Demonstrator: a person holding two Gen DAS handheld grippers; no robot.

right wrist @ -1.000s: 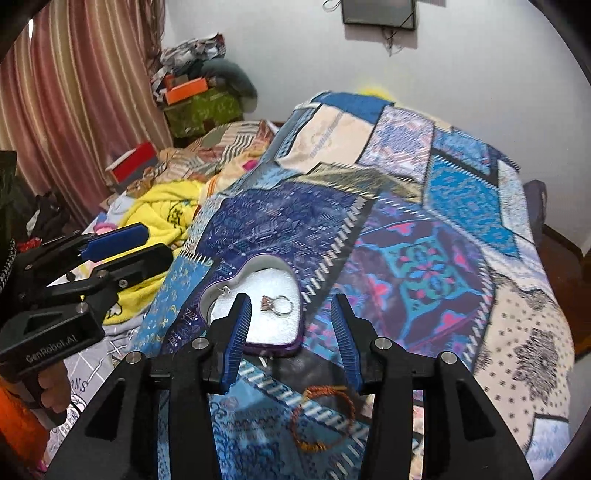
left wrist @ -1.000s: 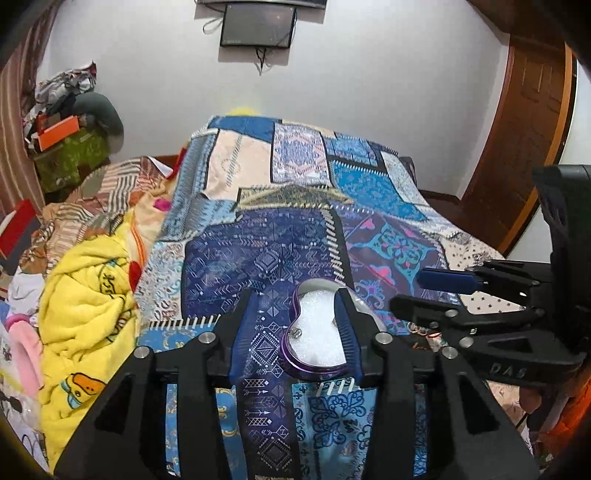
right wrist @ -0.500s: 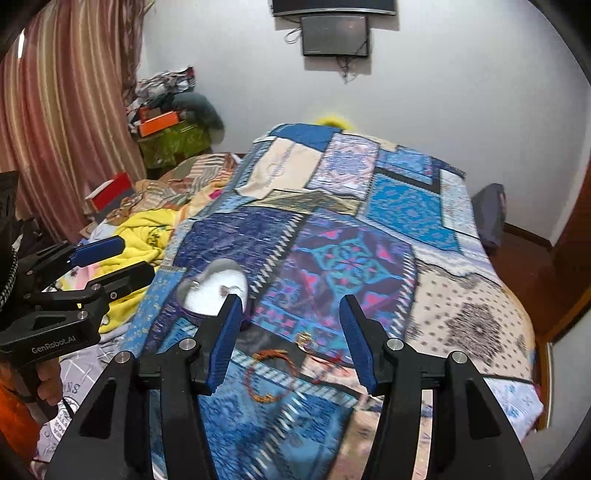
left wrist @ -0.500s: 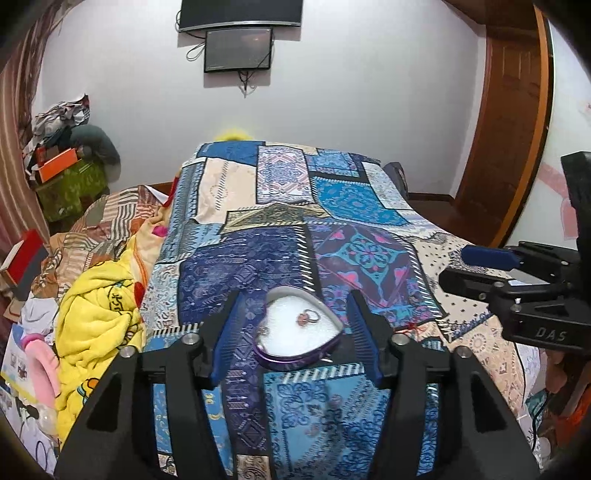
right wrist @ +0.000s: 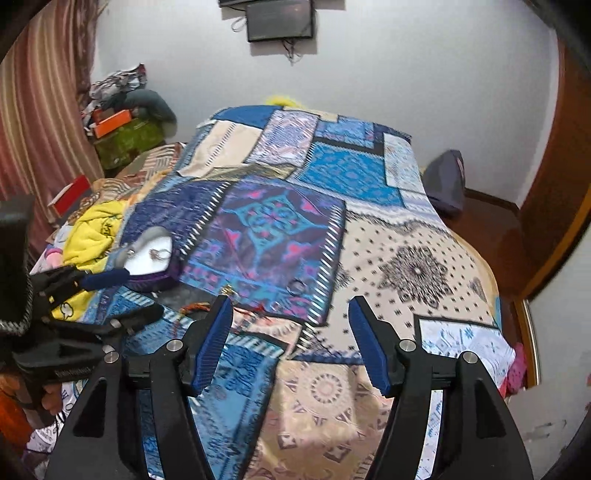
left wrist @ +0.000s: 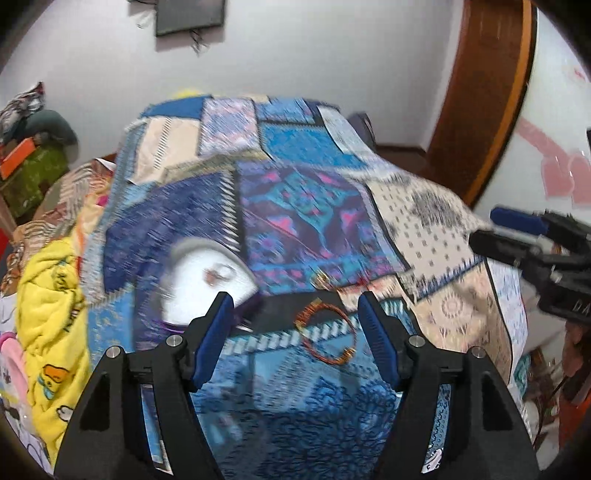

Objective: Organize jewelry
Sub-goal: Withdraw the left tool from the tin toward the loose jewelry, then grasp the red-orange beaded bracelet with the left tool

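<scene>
A purple heart-shaped box (left wrist: 207, 284) (right wrist: 147, 260) with a white lining lies open on the patchwork bedspread (left wrist: 295, 206), with rings (right wrist: 159, 253) inside it. An orange bracelet (left wrist: 327, 334) lies on the cover ahead of my left gripper (left wrist: 295, 325), framed by its blue pads. The left jaws are opening with nothing between them. A small gold piece (left wrist: 321, 280) (right wrist: 229, 290) lies just beyond the bracelet. My right gripper (right wrist: 291, 332) hovers further right over the cover, its jaws also opening and empty. The bracelet (right wrist: 195, 306) is partly hidden behind its left finger.
A crumpled yellow blanket (left wrist: 48, 295) and piled clutter (right wrist: 122, 125) lie left of the bed. A wooden door (left wrist: 480, 103) stands at the right, with a dark cushion (right wrist: 443, 181) by the bed's far right edge. A screen (right wrist: 280, 20) hangs on the wall.
Both grippers have swung right, so the heart box has slid to the left of both views. Both pairs of jaws have widened. The bracelet now shows between the left fingers.
</scene>
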